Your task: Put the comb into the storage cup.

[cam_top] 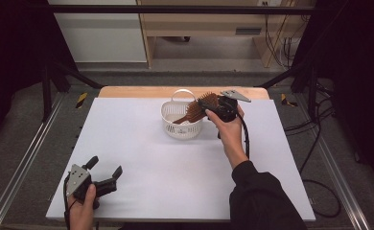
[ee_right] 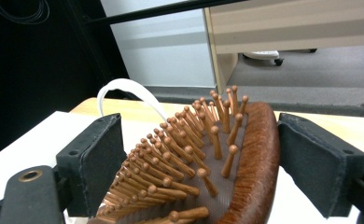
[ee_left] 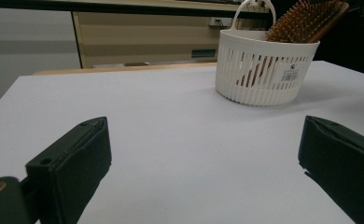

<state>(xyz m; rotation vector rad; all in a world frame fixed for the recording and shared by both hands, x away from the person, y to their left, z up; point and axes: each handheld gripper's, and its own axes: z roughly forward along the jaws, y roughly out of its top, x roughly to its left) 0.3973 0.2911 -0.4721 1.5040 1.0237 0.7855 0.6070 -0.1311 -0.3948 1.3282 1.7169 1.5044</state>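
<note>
A wooden hairbrush [cam_top: 194, 110] with brown bristles leans in a small white slotted basket [cam_top: 168, 115] at the far middle of the white table. Its handle points down inside the basket and its head sticks out over the right rim. My right gripper [cam_top: 210, 103] is shut on the brush head; in the right gripper view the hairbrush [ee_right: 203, 158] lies between both pads, bristles up, with the basket's handle [ee_right: 124, 86] behind it. My left gripper [cam_top: 106, 166] rests open near the table's front left corner. Its jaws stand wide apart with nothing between them, facing the basket [ee_left: 259, 70] and the hairbrush [ee_left: 306, 21].
The white table top [cam_top: 151, 163] has a wooden strip [cam_top: 127, 91] along its far edge. Black frame posts and cables stand on both sides of the table, and a wooden cabinet [cam_top: 199, 24] is behind it.
</note>
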